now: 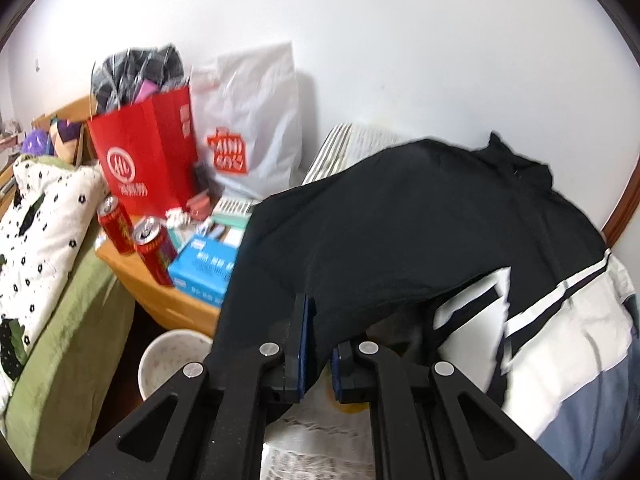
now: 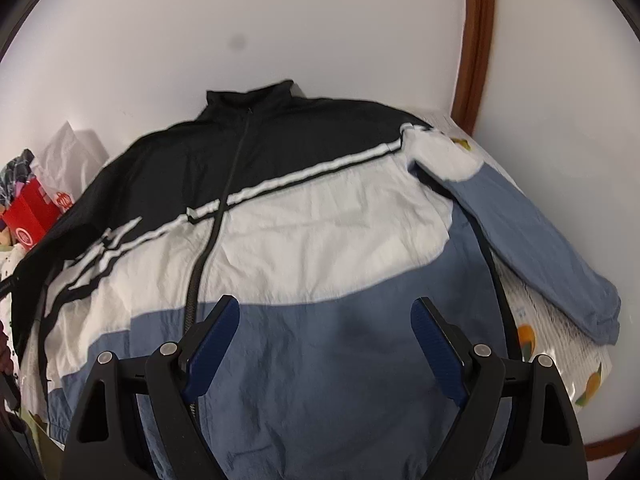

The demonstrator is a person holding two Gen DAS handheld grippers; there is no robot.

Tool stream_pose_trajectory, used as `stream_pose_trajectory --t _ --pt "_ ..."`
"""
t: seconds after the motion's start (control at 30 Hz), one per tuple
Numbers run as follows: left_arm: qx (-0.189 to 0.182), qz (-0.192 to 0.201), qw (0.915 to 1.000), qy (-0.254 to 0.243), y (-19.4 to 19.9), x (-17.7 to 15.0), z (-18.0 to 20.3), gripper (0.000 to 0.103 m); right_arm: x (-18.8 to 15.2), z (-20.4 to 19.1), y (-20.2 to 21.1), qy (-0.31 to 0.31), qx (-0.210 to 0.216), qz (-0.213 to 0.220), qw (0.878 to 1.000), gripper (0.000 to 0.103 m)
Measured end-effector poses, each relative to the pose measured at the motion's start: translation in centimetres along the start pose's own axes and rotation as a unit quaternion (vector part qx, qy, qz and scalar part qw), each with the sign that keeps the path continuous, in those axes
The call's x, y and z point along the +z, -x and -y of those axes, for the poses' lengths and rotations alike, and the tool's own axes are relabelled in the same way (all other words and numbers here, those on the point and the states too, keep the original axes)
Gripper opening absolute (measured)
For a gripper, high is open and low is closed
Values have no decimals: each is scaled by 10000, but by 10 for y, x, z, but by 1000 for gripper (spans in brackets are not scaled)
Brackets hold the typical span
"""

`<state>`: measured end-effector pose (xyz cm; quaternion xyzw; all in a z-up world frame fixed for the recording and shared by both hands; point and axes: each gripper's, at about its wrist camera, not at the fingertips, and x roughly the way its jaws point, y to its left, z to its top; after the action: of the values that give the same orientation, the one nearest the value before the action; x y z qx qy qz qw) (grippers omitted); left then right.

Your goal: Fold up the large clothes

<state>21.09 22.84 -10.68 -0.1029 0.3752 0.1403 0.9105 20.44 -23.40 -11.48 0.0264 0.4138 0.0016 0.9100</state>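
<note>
A black, white and blue zip jacket [image 2: 320,232] lies front-up on a patterned sheet, collar toward the wall. Its right sleeve [image 2: 532,236] lies out to the right. My right gripper [image 2: 324,340] is open and empty above the blue lower front. My left gripper [image 1: 320,344] is shut on the jacket's black left side [image 1: 400,232], which is lifted and draped over toward the body; the cloth hides the right fingertip.
Left of the jacket stands a wooden bedside table [image 1: 160,292] with two red cans [image 1: 154,250], a blue box [image 1: 204,268], a red bag [image 1: 148,152] and a white bag [image 1: 252,120]. A white bin [image 1: 172,360] and a green bed [image 1: 68,320] lie lower left. The wall is close behind.
</note>
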Motion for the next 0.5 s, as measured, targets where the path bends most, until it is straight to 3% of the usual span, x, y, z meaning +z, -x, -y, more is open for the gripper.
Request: stream_pose_trajectory --t 0.27,0.5 --pt "-544 389 9977 -90 30 34 46 9 13 4 1 124 244 86 9996 87" --pt "-967 535 9932 -356 32 55 107 9 20 9 -9 367 286 65 9989 87"
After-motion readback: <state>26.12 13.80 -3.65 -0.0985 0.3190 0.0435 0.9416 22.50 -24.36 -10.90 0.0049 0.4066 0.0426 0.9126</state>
